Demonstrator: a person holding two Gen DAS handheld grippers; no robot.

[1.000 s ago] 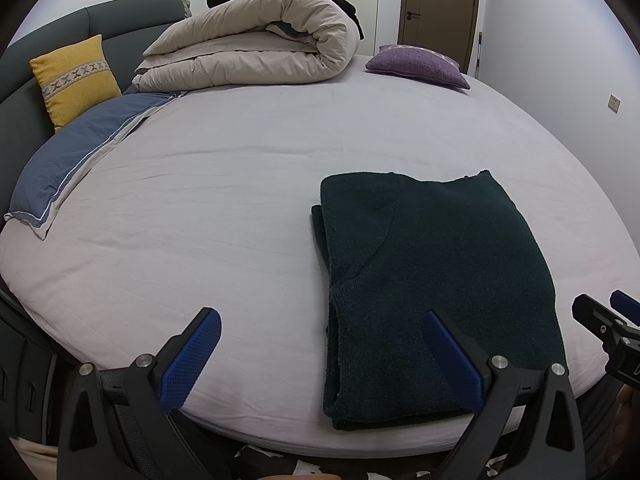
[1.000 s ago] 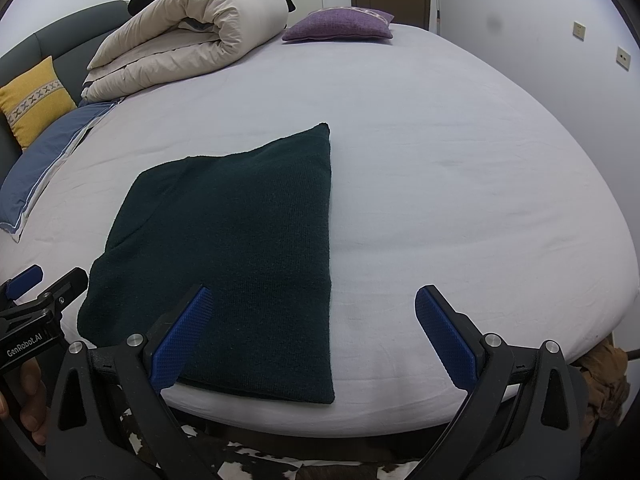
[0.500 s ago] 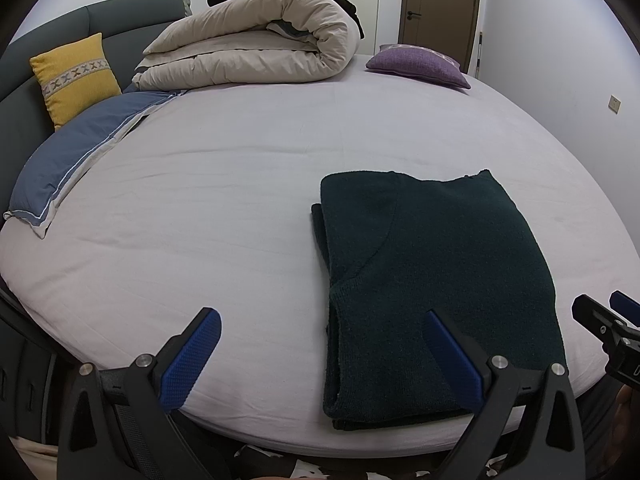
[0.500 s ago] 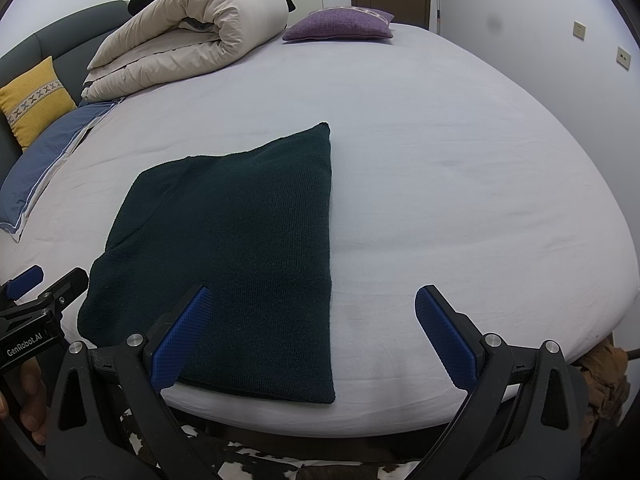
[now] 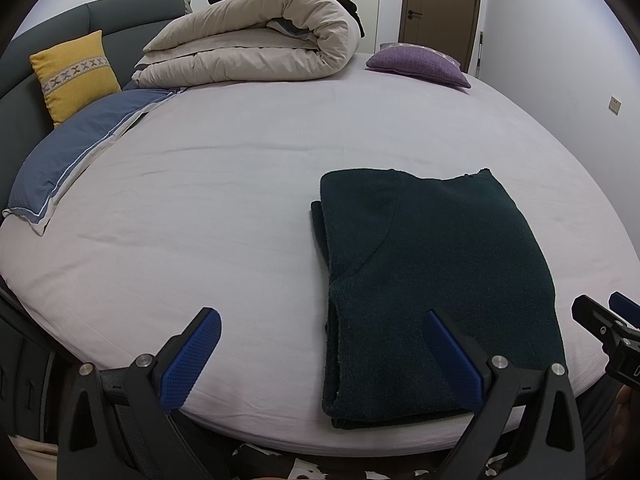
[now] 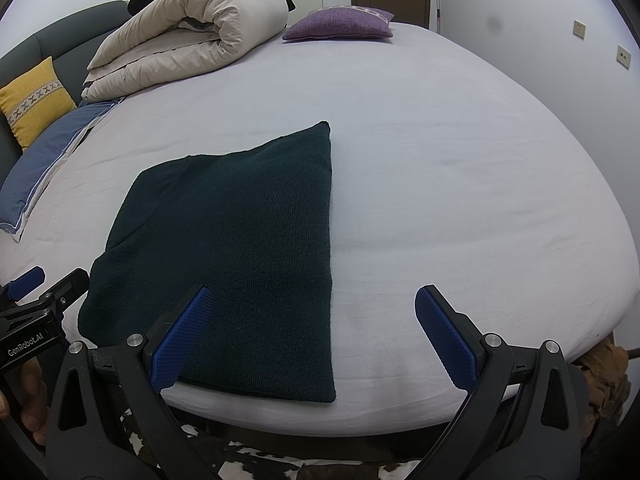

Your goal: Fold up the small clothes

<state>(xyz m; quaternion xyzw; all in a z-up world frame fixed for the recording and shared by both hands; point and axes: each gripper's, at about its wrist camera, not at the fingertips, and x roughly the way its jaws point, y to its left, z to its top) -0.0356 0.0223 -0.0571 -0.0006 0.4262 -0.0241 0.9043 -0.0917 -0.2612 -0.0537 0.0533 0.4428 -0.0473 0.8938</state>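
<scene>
A dark green knitted garment [image 5: 432, 280] lies folded into a flat rectangle near the front edge of the bed; it also shows in the right wrist view [image 6: 232, 248]. My left gripper [image 5: 320, 344] is open and empty, held over the bed's front edge, with its right finger above the garment's near end. My right gripper [image 6: 312, 332] is open and empty, with its left finger over the garment's near right part. Neither gripper touches the garment.
The bed [image 5: 200, 208] has a pale sheet. A rolled beige duvet [image 5: 256, 48] lies at the back, a purple cushion [image 5: 416, 65] at the back right, a yellow cushion [image 5: 74, 74] and blue pillow [image 5: 76, 148] at the left.
</scene>
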